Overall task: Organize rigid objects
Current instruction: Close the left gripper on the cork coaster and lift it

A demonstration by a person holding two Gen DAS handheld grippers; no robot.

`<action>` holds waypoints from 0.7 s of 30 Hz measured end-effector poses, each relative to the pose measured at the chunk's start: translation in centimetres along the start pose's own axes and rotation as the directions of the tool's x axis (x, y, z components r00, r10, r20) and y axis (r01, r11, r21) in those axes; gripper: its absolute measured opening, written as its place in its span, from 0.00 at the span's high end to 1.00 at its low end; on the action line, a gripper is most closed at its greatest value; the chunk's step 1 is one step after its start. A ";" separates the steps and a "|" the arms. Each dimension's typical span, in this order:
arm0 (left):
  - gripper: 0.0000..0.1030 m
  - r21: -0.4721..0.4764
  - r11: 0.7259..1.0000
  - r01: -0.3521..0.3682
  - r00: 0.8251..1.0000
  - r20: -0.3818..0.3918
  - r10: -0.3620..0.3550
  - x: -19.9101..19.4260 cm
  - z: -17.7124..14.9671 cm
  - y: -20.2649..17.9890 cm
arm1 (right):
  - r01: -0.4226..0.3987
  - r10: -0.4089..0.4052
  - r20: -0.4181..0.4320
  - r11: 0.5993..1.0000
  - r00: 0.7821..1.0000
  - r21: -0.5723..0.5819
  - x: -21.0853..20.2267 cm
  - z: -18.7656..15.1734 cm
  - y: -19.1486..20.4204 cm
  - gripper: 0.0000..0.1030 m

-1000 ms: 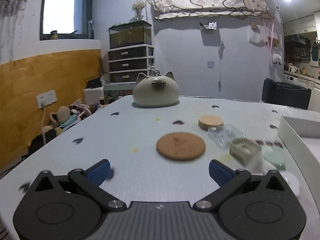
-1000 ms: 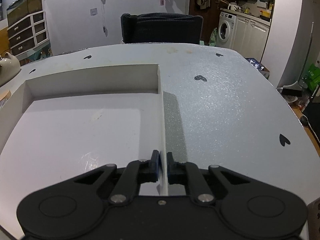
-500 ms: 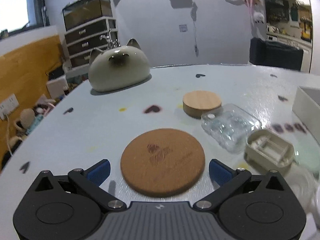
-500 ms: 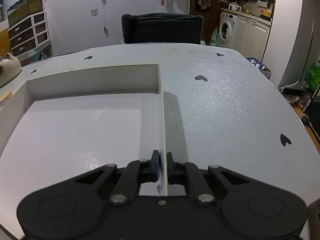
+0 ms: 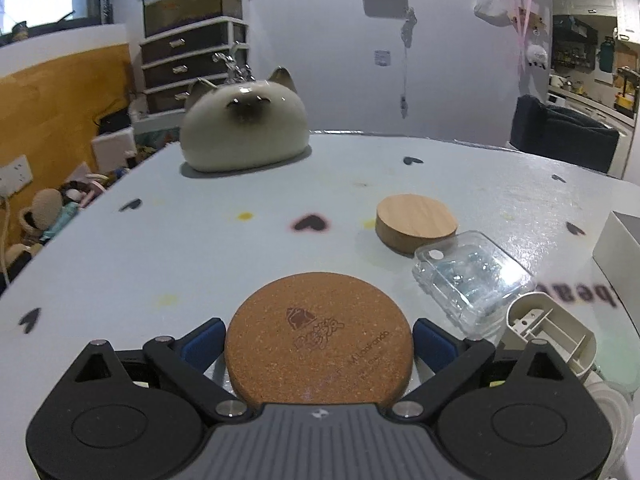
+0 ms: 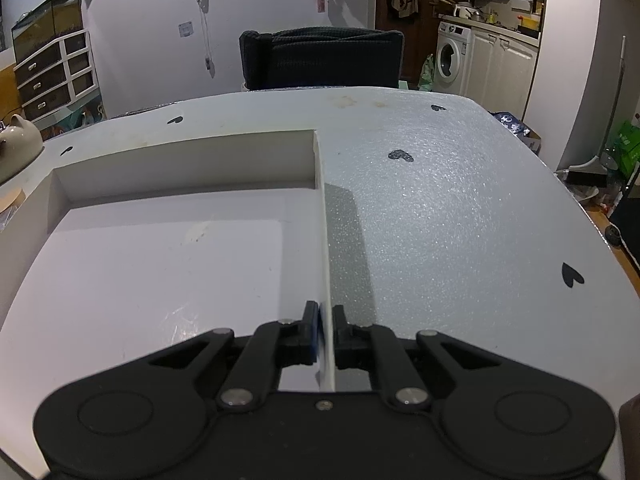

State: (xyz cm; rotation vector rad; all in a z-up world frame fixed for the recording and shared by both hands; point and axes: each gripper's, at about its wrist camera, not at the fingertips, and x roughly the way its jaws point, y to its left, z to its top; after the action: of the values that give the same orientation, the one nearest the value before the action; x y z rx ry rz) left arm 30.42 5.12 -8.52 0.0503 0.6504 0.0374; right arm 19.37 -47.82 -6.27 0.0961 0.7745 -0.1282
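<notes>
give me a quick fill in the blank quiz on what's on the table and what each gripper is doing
1. The round cork coaster lies between the fingers of the ____ gripper.
2. The right gripper is shut on the side wall of the white ____.
3. The cat-shaped ceramic figure sits at the ____ end of the table from the left gripper.
4. Beside the clear plastic case lies a round ____ lid.

Missing words: left; tray; far; wooden

Left claw point(image 5: 318, 340): black linkages, blue pads, silver screws.
</notes>
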 end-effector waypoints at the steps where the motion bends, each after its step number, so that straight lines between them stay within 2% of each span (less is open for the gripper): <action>1: 0.05 -0.005 1.000 0.001 1.000 0.009 -0.001 -0.4 0.2 -0.1 | 0.000 0.000 -0.001 1.000 1.000 0.000 0.0 0.0 0.0 0.93; 6: 0.05 -0.022 0.999 0.034 0.998 0.052 -0.033 -3.7 2.0 -1.8 | -0.009 0.009 -0.002 1.000 1.000 0.007 0.0 0.1 -0.3 0.93; 11: 0.05 -0.008 0.989 0.148 0.986 0.077 -0.147 -6.8 3.9 -6.8 | -0.009 0.009 -0.004 1.000 1.000 -0.002 0.0 0.1 -0.2 0.94; 15: 0.05 0.019 0.965 0.261 0.962 0.072 -0.262 -8.7 4.6 -12.2 | -0.004 0.004 -0.007 1.000 1.000 -0.007 0.0 0.2 -0.1 0.94; 21: 0.05 0.094 0.912 0.400 0.913 0.050 -0.406 -10.1 5.0 -21.5 | -0.004 0.004 -0.011 1.000 1.000 -0.012 0.0 0.3 0.0 0.93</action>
State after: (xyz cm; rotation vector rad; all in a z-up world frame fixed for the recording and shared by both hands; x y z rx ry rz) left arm 25.80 -17.00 0.31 -0.0048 0.5829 -0.3906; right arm 19.60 -47.83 -6.09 0.0869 0.7855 -0.1197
